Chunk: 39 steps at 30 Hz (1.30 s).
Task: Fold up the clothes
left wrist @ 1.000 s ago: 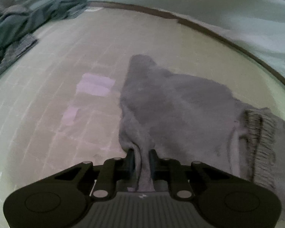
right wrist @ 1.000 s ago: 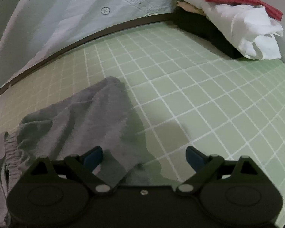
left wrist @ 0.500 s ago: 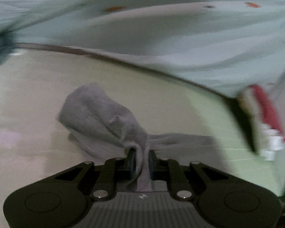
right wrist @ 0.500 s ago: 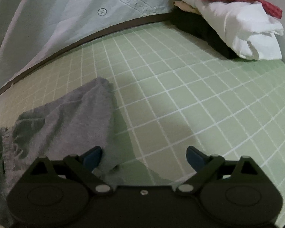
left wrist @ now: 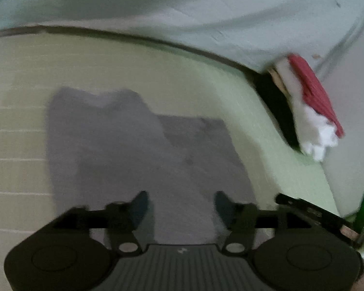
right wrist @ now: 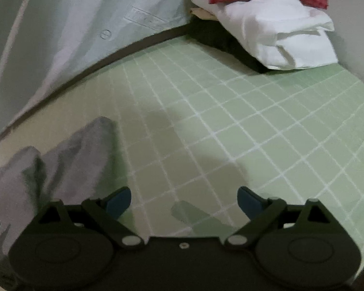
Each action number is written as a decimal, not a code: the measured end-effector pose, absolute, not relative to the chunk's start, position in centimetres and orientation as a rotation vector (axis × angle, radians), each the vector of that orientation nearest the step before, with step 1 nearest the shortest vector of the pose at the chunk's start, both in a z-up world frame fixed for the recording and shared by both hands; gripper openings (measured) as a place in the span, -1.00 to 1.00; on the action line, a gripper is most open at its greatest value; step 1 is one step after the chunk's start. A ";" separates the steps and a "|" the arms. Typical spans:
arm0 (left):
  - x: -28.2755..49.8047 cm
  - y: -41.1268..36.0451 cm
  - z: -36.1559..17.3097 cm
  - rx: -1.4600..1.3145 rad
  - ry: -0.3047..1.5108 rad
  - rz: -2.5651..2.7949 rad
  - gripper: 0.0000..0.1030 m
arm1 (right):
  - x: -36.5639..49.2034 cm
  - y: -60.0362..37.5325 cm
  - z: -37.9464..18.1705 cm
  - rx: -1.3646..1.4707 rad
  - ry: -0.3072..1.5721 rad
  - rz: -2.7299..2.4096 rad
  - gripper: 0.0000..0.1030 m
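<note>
Now the left gripper (left wrist: 180,200) is opening over the grey cloth (left wrist: 143,145), pinching nothing; the right gripper (right wrist: 184,200) is wide open and empty; the cloth lies on the green mat (right wrist: 230,121), seemingly partly folded; a folded pile (right wrist: 274,26) waits behind.

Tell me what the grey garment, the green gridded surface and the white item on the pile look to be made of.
Grey garment: soft knit, probably cotton jersey; matte, limp folds.
Green gridded surface: likely a vinyl or rubber cutting mat; smooth, flat, printed white lines.
White item: thin woven fabric, seemingly cotton; crisp creases.
</note>
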<state>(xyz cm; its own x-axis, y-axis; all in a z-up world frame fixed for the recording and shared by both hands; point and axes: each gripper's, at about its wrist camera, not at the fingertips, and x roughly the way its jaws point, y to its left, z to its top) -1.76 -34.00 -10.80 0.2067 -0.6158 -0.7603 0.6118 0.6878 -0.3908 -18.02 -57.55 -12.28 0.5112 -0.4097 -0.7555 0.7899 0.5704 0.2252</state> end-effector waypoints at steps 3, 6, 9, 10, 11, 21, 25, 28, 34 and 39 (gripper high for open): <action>-1.1 -31.6 -10.1 0.003 1.026 -0.769 0.71 | -16.6 -57.0 -11.3 0.622 0.663 -0.713 0.82; -0.2 -29.5 -10.1 0.015 1.029 -0.692 0.74 | -14.7 -56.2 -10.4 0.623 0.640 -0.626 0.82; 0.9 -27.4 -10.2 0.026 1.042 -0.625 0.74 | -11.6 -54.8 -9.7 0.603 0.639 -0.514 0.80; 1.3 -26.7 -10.2 0.029 1.048 -0.623 0.74 | -10.5 -54.3 -9.7 0.594 0.645 -0.476 0.77; 1.5 -26.3 -10.3 0.032 1.050 -0.621 0.74 | -9.4 -53.8 -9.7 0.587 0.652 -0.441 0.76; 6.2 -23.9 -10.6 0.009 1.055 -0.557 0.74 | 0.5 -49.3 -11.5 0.526 0.774 -0.172 0.32; 7.8 -24.8 -11.4 0.008 1.090 -0.565 0.74 | 2.5 -49.1 -12.4 0.538 0.814 -0.131 -0.06; 7.6 -25.3 -12.1 0.025 1.117 -0.570 0.74 | 2.8 -48.9 -12.9 0.541 0.833 -0.115 -0.28; 6.9 -25.5 -13.6 0.011 1.183 -0.569 0.74 | 1.9 -48.4 -12.8 0.504 0.789 -0.121 -0.74; 6.5 -25.9 -13.1 0.000 1.164 -0.580 0.76 | 1.1 -47.3 -9.9 0.347 0.744 -0.116 -0.77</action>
